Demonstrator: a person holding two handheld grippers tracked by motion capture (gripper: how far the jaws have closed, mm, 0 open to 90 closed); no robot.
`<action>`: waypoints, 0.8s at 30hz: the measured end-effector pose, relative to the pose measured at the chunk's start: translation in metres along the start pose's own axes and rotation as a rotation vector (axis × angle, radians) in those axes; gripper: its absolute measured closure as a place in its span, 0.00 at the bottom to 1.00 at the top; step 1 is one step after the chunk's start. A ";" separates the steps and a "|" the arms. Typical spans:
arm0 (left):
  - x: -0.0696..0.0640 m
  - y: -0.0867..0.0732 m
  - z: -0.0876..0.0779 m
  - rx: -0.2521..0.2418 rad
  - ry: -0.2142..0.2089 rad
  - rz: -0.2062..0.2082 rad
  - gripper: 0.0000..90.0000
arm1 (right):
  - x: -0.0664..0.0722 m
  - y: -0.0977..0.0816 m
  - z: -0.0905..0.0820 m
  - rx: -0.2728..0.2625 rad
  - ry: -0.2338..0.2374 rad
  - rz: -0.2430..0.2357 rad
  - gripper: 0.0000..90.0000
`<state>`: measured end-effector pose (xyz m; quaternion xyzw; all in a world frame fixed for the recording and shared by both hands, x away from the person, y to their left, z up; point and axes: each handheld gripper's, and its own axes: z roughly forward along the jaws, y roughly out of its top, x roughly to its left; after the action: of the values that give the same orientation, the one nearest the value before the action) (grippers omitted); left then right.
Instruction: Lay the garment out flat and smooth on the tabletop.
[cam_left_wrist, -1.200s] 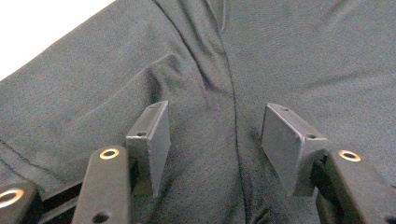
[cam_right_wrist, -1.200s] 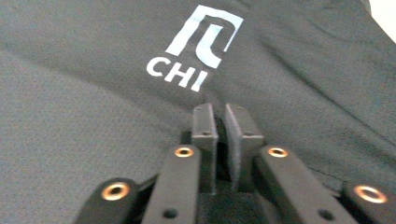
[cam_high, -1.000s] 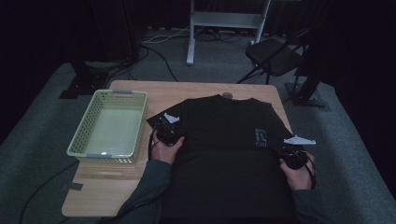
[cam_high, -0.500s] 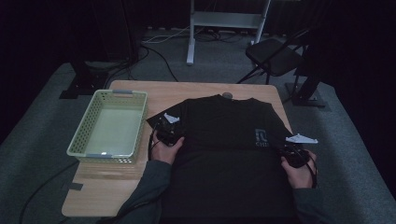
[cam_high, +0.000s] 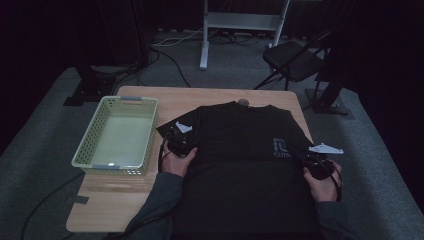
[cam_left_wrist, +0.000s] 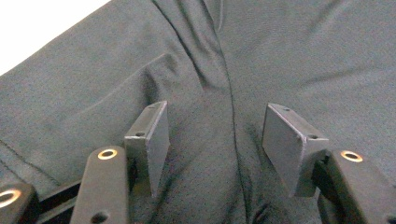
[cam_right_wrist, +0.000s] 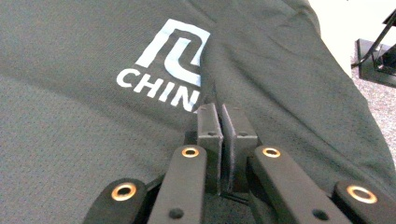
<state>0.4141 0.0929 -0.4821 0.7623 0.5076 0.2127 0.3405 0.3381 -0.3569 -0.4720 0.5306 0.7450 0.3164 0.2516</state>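
Black, soft, light cotton T-shirt (cam_high: 245, 150) lies flat on the worktop (cam_high: 200, 97); right hand-held gripper (cam_right_wrist: 220, 122) is clamped on a fold near its right edge, while left hand-held gripper (cam_left_wrist: 215, 140) gapes over the left sleeve seam, gripping nothing.

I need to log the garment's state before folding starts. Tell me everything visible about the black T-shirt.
The black T-shirt lies spread face up on the wooden table, collar away from the person, knit fabric with a white chest logo. The right gripper pinches a fold beside the logo; the left gripper rests open over a creased seam.

shirt (cam_high: 240, 150): black, white logo | basket (cam_high: 85, 150): pale green | table (cam_high: 180, 97): light wood
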 end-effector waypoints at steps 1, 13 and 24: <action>0.000 0.000 0.000 -0.002 -0.001 0.000 0.47 | 0.001 0.000 0.001 0.004 0.000 -0.004 0.96; -0.001 -0.002 -0.001 -0.003 -0.005 0.000 0.47 | -0.002 0.009 0.001 -0.015 0.008 -0.001 0.96; -0.001 -0.002 -0.001 0.000 -0.001 0.008 0.46 | -0.011 0.018 -0.008 -0.033 -0.014 0.001 0.96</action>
<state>0.4117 0.0926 -0.4823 0.7644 0.5044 0.2136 0.3400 0.3476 -0.3651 -0.4528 0.5291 0.7376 0.3248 0.2654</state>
